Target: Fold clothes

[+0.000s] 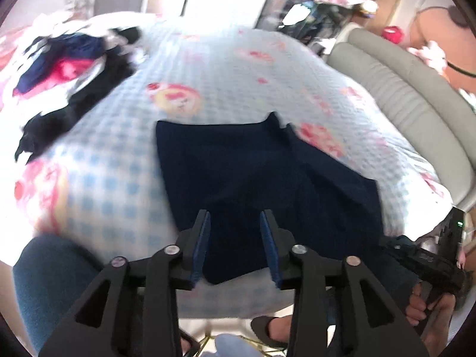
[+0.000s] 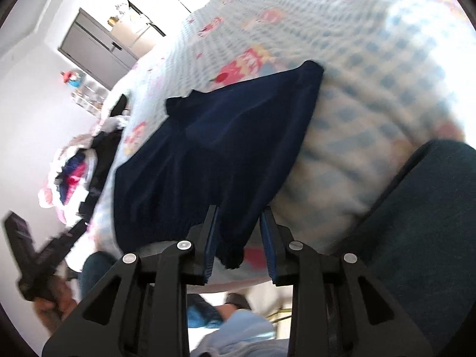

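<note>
Navy garment [image 1: 255, 184] lies spread flat on the bed, on a blue-and-white checked bedspread [image 1: 119, 154] with pink cartoon prints. Its near edge reaches the bed's front edge, right under both grippers.

Left gripper [image 1: 235, 247]: jaws partly apart, blue pads visible, nothing clamped between them. It hangs above the garment's near hem; the cloth shows through the gap but the pads do not press it.

Right gripper [image 2: 239, 245]: jaws narrower, also apart. A small corner of the navy garment [image 2: 208, 154] sits in the gap at the bed edge, close to the left pad; the frame is blurred, so contact with that pad is hard to call, but it does not look pinched.

In the left wrist view the other gripper body shows at lower right, held by a hand [image 1: 422, 306]. In the right wrist view the opposite gripper shows at far left, also motion-blurred.

Pile of mixed clothes [image 1: 71, 68] — dark blue, red, black, white — sits at the far left of the bed, well apart from the navy garment. Grey padded headboard [image 1: 416, 89] runs along the bed's right side in the left wrist view. The person's blue jeans leg [image 2: 422, 208] fills the lower right of the right wrist view, against the bed.
</note>
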A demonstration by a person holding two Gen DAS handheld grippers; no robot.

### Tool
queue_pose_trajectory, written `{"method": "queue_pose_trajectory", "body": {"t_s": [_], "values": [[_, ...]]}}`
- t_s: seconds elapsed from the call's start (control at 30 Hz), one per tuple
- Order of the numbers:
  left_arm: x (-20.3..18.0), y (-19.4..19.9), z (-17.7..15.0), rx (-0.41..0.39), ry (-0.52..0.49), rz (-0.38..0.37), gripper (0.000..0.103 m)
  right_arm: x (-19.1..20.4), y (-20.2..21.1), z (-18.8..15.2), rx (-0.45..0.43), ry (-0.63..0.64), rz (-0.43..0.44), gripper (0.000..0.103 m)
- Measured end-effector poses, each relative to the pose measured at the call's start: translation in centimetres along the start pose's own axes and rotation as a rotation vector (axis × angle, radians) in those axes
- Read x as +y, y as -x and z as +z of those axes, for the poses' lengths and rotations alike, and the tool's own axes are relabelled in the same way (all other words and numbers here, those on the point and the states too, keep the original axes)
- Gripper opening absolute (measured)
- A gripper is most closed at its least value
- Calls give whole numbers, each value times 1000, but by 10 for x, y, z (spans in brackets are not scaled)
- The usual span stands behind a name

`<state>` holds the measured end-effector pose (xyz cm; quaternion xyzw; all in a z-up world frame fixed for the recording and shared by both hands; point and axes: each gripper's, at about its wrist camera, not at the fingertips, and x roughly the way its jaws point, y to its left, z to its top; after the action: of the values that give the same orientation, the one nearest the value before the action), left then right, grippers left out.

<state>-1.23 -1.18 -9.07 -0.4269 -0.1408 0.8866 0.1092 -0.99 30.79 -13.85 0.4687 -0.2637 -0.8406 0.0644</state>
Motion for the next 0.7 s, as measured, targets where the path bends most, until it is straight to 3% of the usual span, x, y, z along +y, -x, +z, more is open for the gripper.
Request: {"method": "queue_pose_trajectory", "body": {"t_s": [0.1,0.27,0.33,0.5,0.57,0.7], "values": [[2,-34,-5,80,10,-55,44,-2,-16,2,37,13,-14,30],[28,-74,-22,205,55,69,41,-12,-36,2,92,20,-123,30],[32,-62,-20,170,66,30,40,-19,-32,1,86,-7,-126,33],[-8,-40,-10,61,-89,-97,40,-11,-17,6,26,22,-93,36],[-28,-53,-7,94,-126,-130,40,-6,-10,10,9,30,-98,36],[-76,-87,-5,166,-226,-208,40,-1,-2,16,-32,97,-234,36]]}}
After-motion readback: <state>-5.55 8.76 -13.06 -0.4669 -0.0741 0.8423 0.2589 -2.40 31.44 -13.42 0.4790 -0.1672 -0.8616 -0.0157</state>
